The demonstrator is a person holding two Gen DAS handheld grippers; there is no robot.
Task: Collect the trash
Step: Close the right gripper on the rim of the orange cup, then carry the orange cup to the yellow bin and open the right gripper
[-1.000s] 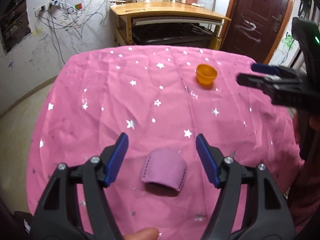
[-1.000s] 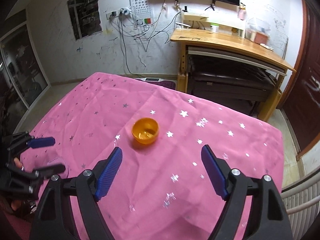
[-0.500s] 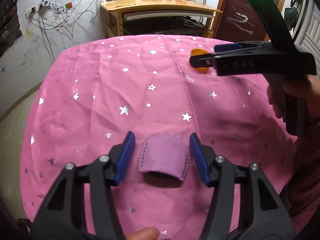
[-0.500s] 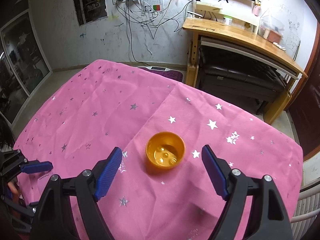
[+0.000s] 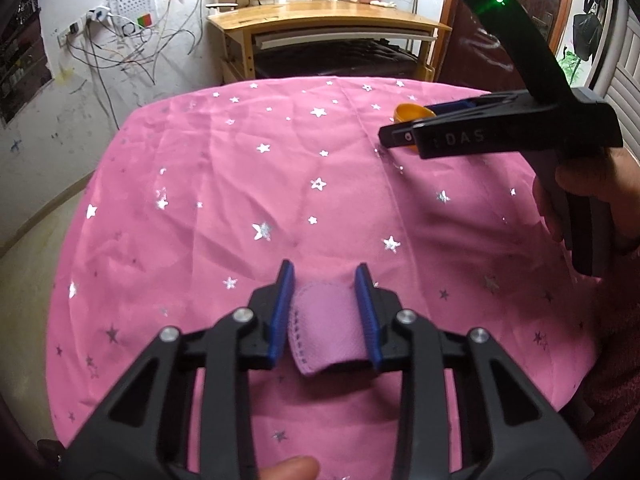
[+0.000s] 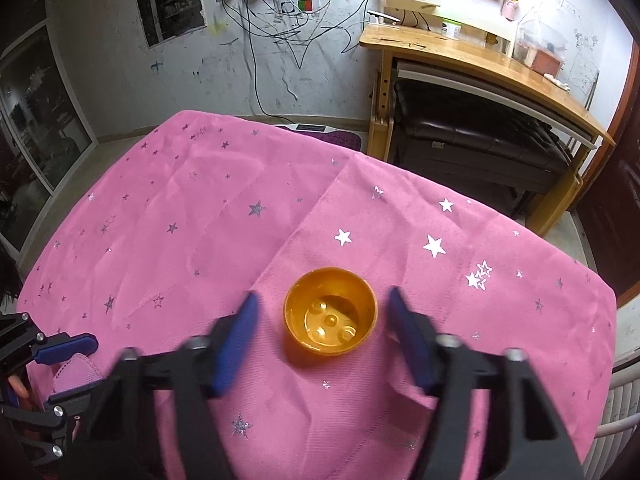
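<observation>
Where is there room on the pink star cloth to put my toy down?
The big patch of pink star cloth left of the orange cup, stretching to the far edge, is bare. So is the cloth beyond the purple fabric piece. It is crowded where the left tool closes around that piece and where the right tool brackets the cup.

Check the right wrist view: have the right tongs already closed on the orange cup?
No: the right tongs are open, with pink cloth visible between each blue pad and the orange cup.
</observation>
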